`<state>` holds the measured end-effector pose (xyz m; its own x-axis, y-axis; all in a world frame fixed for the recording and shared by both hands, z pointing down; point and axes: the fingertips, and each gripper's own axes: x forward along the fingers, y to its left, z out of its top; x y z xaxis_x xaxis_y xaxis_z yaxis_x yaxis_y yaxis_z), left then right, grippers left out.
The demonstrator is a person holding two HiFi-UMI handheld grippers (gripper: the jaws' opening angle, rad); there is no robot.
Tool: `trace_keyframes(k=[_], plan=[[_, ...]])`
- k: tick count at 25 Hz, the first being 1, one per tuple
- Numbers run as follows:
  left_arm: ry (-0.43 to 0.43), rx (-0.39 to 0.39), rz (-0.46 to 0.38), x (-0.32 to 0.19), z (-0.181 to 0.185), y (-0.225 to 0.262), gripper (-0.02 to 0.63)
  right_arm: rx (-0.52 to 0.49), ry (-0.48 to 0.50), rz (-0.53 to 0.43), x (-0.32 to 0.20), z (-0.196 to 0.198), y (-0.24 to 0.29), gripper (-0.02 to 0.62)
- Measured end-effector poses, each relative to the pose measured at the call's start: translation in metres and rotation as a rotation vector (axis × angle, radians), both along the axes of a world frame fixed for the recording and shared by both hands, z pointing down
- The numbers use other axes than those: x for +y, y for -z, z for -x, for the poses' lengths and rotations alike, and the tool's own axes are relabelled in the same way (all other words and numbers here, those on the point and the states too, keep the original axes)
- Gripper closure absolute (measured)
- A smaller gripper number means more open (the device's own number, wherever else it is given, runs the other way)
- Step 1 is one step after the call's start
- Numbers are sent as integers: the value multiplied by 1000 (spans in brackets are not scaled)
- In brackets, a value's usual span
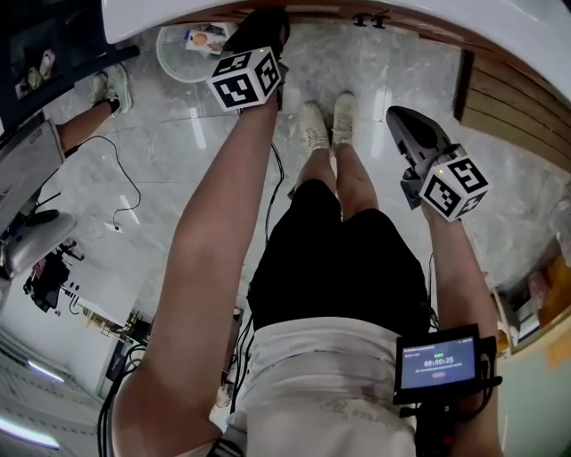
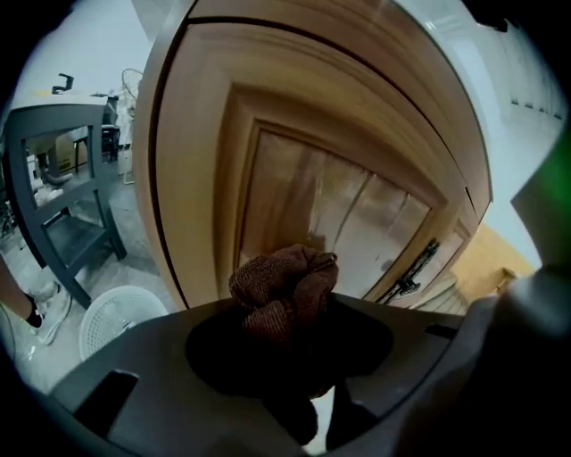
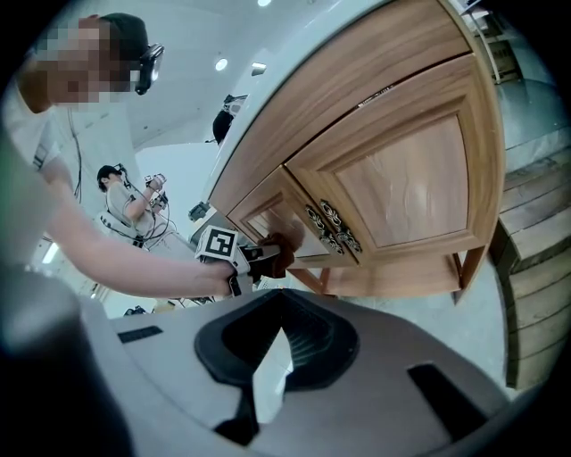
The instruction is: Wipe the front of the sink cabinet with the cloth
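My left gripper (image 2: 285, 308) is shut on a bunched brown cloth (image 2: 285, 287). The cloth sits right up against the wooden cabinet door (image 2: 339, 210), left of its dark handle (image 2: 412, 270). In the right gripper view the left gripper (image 3: 260, 256) holds the cloth (image 3: 280, 253) on the left door, beside the ornate handles (image 3: 334, 230). In the head view the left gripper (image 1: 261, 29) reaches under the white countertop (image 1: 428, 18), its tips hidden. My right gripper (image 1: 399, 116) hangs shut and holds nothing, away from the cabinet (image 3: 401, 178); its jaws (image 3: 282, 328) point towards it.
A white round fan guard (image 1: 181, 52) lies on the marble floor left of the cabinet. A grey table frame (image 2: 62, 178) stands further left. Wooden steps (image 3: 535, 268) rise at the right. A cable (image 1: 120, 192) trails on the floor. Another person (image 3: 125, 201) stands behind.
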<state>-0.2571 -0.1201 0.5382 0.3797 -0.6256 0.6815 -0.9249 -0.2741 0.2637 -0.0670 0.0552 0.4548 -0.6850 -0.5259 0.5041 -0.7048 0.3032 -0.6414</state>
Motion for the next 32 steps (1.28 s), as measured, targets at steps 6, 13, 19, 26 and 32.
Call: trace_keyframes(k=[6,13,19,26,32], plan=[[-208,24,-14,18,-53,3,449,1,1,1,2,-2,0,583],[-458,71,-32,46,-121,6,449,15,21,7,-1,0,-1,583],[-508,99,0,51,-143,-12,449,28,18,16,-2,-2,-4,583],[-447,122,101,53,-157,-50,449,36,48,41,9,-1,-11,583],[-435,37,44,33,-142,-51,449,49,53,51,10,-5,-13,583]])
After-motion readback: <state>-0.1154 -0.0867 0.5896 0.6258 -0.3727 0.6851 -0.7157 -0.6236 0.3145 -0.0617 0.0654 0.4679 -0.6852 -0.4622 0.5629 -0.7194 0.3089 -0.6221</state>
